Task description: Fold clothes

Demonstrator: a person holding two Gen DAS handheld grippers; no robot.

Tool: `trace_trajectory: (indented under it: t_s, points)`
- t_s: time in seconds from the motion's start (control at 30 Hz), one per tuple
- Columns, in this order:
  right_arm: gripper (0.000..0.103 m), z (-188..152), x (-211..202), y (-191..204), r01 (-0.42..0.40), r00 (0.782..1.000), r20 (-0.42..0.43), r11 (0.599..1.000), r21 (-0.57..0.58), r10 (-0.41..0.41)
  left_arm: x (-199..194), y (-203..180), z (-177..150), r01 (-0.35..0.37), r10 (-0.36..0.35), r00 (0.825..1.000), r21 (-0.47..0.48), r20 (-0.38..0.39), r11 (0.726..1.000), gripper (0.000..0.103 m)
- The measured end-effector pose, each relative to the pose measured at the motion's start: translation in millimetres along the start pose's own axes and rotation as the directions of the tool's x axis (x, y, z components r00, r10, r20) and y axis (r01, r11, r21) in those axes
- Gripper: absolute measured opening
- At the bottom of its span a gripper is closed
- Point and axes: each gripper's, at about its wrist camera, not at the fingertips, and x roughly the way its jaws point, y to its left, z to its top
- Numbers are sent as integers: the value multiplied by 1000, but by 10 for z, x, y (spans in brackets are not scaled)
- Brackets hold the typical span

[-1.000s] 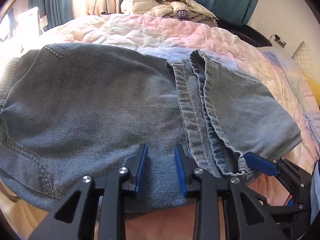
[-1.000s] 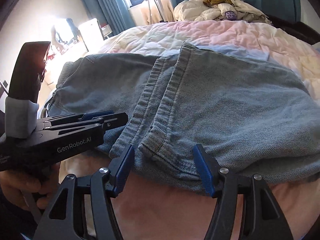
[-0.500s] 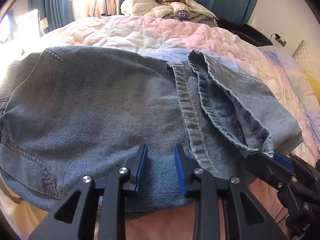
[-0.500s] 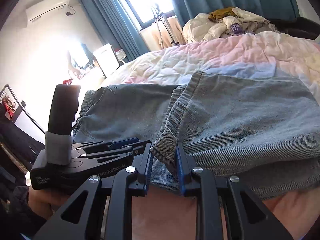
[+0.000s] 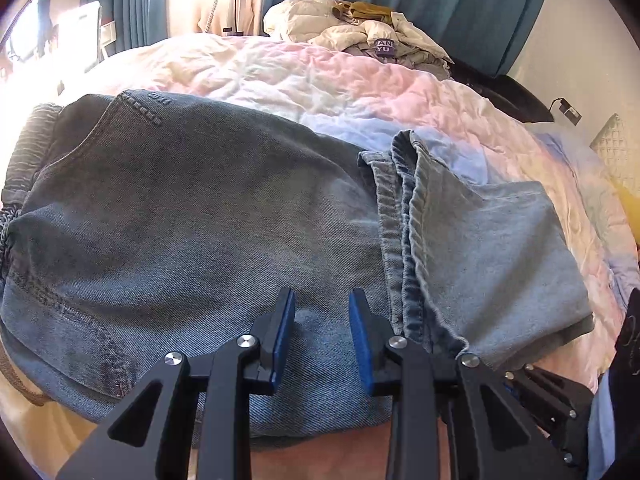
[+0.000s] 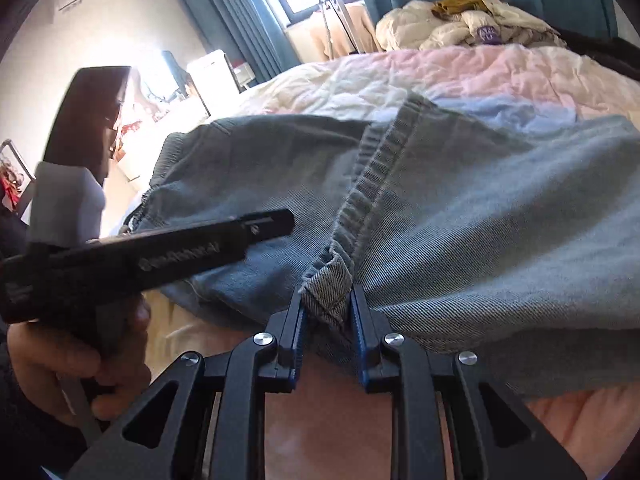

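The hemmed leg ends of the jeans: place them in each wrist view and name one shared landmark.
Left wrist: hemmed leg ends right of centre, running down toward the lower right.
Right wrist: hems at centre, near corner pinched by the right hand-held gripper.
Shared landmark: clothes pile.

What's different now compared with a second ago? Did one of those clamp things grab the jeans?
Yes. The right hand-held gripper has just been closing, and its pads now pinch the hem corner of the jeans, bunching the denim between them. The left hand-held gripper stayed as it was, jaws slightly apart over the denim. The jeans still lie folded on the quilt.
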Motion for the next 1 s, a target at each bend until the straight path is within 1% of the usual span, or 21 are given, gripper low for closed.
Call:
trace_trajectory:
  t_s: [0.1, 0.17, 0.2, 0.27, 0.33, 0.4, 0.47, 0.53, 0.57, 0.63, 0.67, 0.73, 0.8, 0.87, 0.9, 0.97, 1.0]
  points:
    - [22, 4, 40, -84, -15, 1000, -20, 999, 46, 16, 48, -26, 10, 4, -4, 1000, 6, -4, 1000, 29]
    - [25, 18, -9, -101, -21, 1000, -16, 998, 65, 22, 59, -40, 4, 3, -3, 1000, 12, -3, 1000, 29]
    - [29, 18, -41, -105, -13, 1000, -16, 997, 71, 14, 60, -46, 3, 5, -4, 1000, 13, -2, 1000, 29]
    - [31, 9, -134, -138, -13, 1000, -16, 994, 105, 15, 44, -55, 3, 17, -17, 1000, 13, 4, 1000, 29]
    - [35, -1, -293, -224, -44, 999, 3, 984, 170, 44, 6, -73, 9, 35, -35, 999, 16, 22, 999, 29]
    - [39, -4, -493, -322, -53, 998, 43, 974, 218, 45, -61, -96, -7, 60, -61, 997, 23, 50, 998, 29]
    - [43, 23, -688, -402, -9, 996, 87, 973, 232, -12, -112, -137, -8, 92, -95, 993, 34, 73, 995, 29]
    - [45, 90, -842, -477, 79, 985, 129, 970, 229, -110, -128, -193, -6, 116, -120, 989, 50, 86, 992, 29]
    - [45, 138, -897, -511, 143, 974, 141, 965, 221, -177, -121, -225, -4, 124, -129, 988, 62, 87, 990, 29]
    - [45, 221, -957, -603, 263, 942, 153, 939, 219, -300, -67, -288, -5, 135, -142, 987, 83, 73, 987, 29]
    - [45, 237, -967, -677, 310, 925, 149, 922, 233, -348, -30, -320, -12, 136, -142, 988, 90, 63, 987, 29]
    - [45, 227, -927, -871, 389, 897, 106, 879, 274, -430, 21, -355, -33, 130, -136, 990, 102, 50, 986, 29]
    - [45, 167, -810, -1133, 411, 896, 26, 850, 329, -443, 45, -363, -58, 127, -132, 990, 106, 42, 986, 29]
    - [45, 96, -724, -1321, 376, 917, -23, 839, 394, -399, 88, -367, -73, 118, -122, 992, 111, 24, 987, 29]
    - [45, 75, -704, -1384, 363, 923, -37, 833, 417, -383, 119, -371, -83, 109, -111, 994, 117, 9, 987, 29]
    - [45, 93, -772, -1362, 353, 924, -19, 834, 423, -382, 191, -374, -104, 92, -90, 996, 126, -24, 988, 29]
    - [45, 96, -820, -1341, 338, 929, -6, 839, 426, -371, 207, -371, -113, 90, -87, 996, 127, -30, 988, 29]
